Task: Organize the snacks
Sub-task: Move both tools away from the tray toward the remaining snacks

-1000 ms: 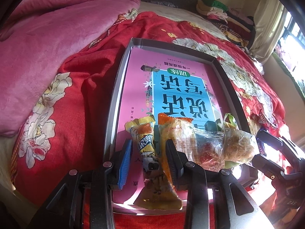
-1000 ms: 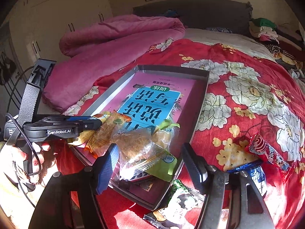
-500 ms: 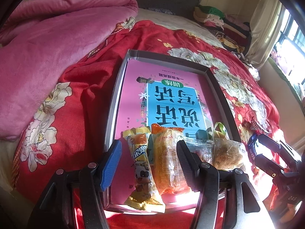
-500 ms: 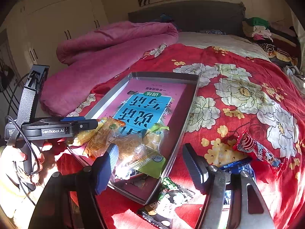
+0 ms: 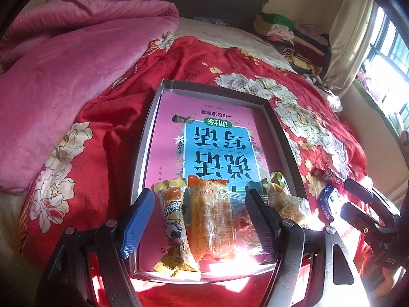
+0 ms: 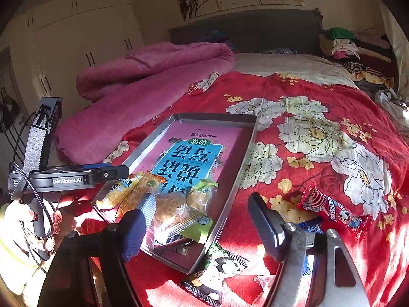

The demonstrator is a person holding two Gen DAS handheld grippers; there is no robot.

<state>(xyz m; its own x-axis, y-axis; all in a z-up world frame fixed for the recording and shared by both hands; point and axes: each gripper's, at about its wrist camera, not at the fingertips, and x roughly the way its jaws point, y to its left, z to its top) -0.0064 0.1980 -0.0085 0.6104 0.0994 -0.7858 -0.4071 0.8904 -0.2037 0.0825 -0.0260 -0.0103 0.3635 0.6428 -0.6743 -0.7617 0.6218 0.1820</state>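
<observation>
The snacks lie at the near end of a shallow grey box (image 5: 147,138) that sits on a bed covered by a red flowered sheet (image 6: 319,138). Inside the box, on a pink and blue book cover (image 5: 217,138), a yellow packet with a cartoon cow (image 5: 173,220) lies along the left side, touching an orange packet (image 5: 212,220) on its right. To the right of the orange packet, still inside the box, sits a clear bag with a crumbly bun (image 6: 171,209) and a green-edged wrapper (image 6: 202,197).

The left gripper (image 5: 202,227) hangs over the yellow and orange packets. Its jaws have just been opening and stand apart, both packets lying between them untouched. The right gripper (image 6: 202,227) hangs over the near right corner of the box, jaws apart after opening further, pressing on nothing.

Outside the box, on the sheet to its right, lie a red lollipop packet (image 6: 332,209) and a blue packet (image 6: 310,226). A green and black packet (image 6: 217,268) lies just beside the box's near corner. A pink quilt (image 5: 64,58) is heaped beyond the box's left side.
</observation>
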